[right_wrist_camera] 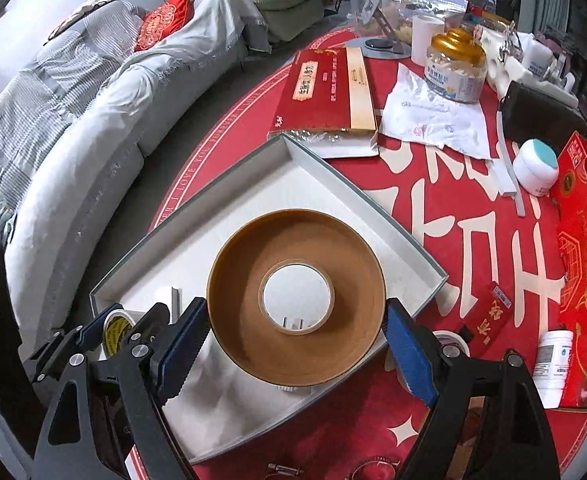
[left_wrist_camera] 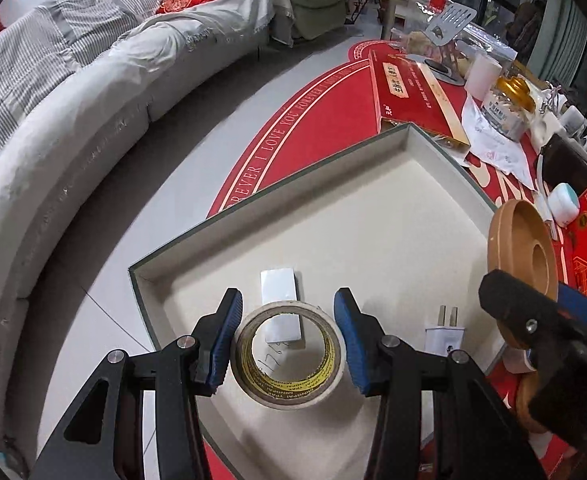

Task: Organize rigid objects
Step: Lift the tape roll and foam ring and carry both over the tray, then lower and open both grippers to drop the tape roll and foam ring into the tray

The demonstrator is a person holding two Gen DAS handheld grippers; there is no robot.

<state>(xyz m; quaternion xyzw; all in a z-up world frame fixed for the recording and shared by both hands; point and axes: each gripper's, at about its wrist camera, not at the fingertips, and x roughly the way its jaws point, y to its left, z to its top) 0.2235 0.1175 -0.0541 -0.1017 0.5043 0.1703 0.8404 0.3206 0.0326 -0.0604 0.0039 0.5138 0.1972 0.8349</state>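
A shallow white box with a grey rim lies on the red table. In the left wrist view my left gripper straddles a small beige tape roll lying in the box; the blue pads stand just off its sides, so it is open. A white card and a white plug adapter also lie in the box. In the right wrist view my right gripper is shut on a large brown tape roll, held above the box. That roll shows in the left wrist view.
Beyond the box lie a red and gold package, a gold-lidded jar, a white cream jar, a white pill bottle and a red carton. A grey sofa curves to the left.
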